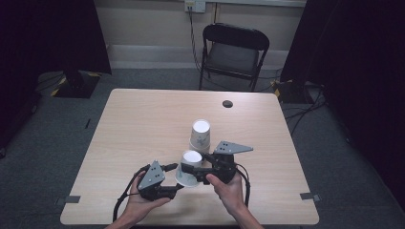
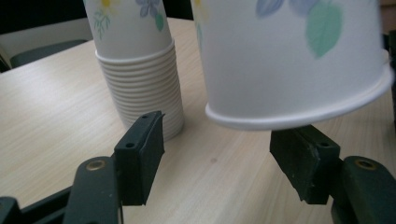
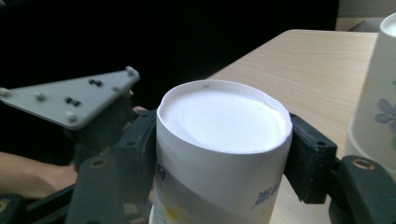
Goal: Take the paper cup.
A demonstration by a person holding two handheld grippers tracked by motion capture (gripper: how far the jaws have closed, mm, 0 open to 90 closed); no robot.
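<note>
Paper cup (image 1: 189,168), upside down, white with a floral print, held off the table (image 1: 143,124) near its front edge, base up and tilted toward the person. Largest item: the table, light wood grain, with a dark round port (image 1: 228,103) near its far edge. Behind it, a black folding chair (image 1: 233,52) against the wall.

Next in size: stack of cups (image 1: 200,135), also inverted, standing on the table just beyond the held cup; many nested rims (image 2: 142,86) show in the left gripper view.

Right gripper (image 3: 219,154) clamps the cup near its base, one pad on each side, wall pressed slightly. Grey three-cornered plate (image 1: 231,147) on top.

Left gripper (image 2: 217,154) sits low beside the cup's rim (image 2: 299,114); jaws spread apart, pads not pressing on anything, the rim hanging just above the gap between them.
</note>
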